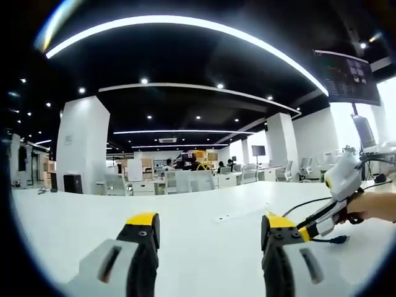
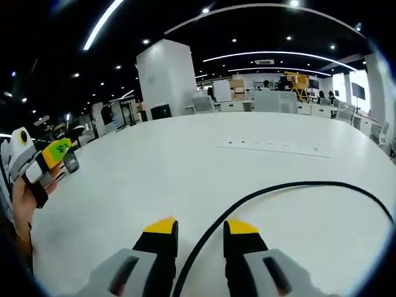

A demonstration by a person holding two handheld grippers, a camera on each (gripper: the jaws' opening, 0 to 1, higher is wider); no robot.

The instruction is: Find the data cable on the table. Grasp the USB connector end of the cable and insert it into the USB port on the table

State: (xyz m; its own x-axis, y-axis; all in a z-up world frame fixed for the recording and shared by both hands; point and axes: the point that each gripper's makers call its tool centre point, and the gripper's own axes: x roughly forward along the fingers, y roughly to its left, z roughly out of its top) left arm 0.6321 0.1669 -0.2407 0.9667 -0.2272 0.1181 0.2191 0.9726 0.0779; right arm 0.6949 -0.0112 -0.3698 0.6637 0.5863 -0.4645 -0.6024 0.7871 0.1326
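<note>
A black data cable [image 2: 278,185] lies on the white table [image 2: 154,179] and runs in a curve from the right edge down between my right gripper's [image 2: 202,234] jaws, which stand apart without pinching it. In the left gripper view, the right gripper [image 1: 309,230] comes in from the right in a person's hand [image 1: 377,207]. The cable's [image 1: 309,204] blue-tipped connector end [image 1: 338,239] lies just beside it. My left gripper [image 1: 210,226] is open wide over bare table. A white socket strip [image 2: 272,147] lies flat farther out on the table [image 1: 93,216].
The left gripper [image 2: 62,154] shows at the left edge of the right gripper view, held in a hand [image 2: 25,198]. The socket strip [image 1: 226,218] lies ahead of the left jaws. Office desks and chairs [image 1: 185,179] and a white pillar [image 1: 83,142] stand beyond the table.
</note>
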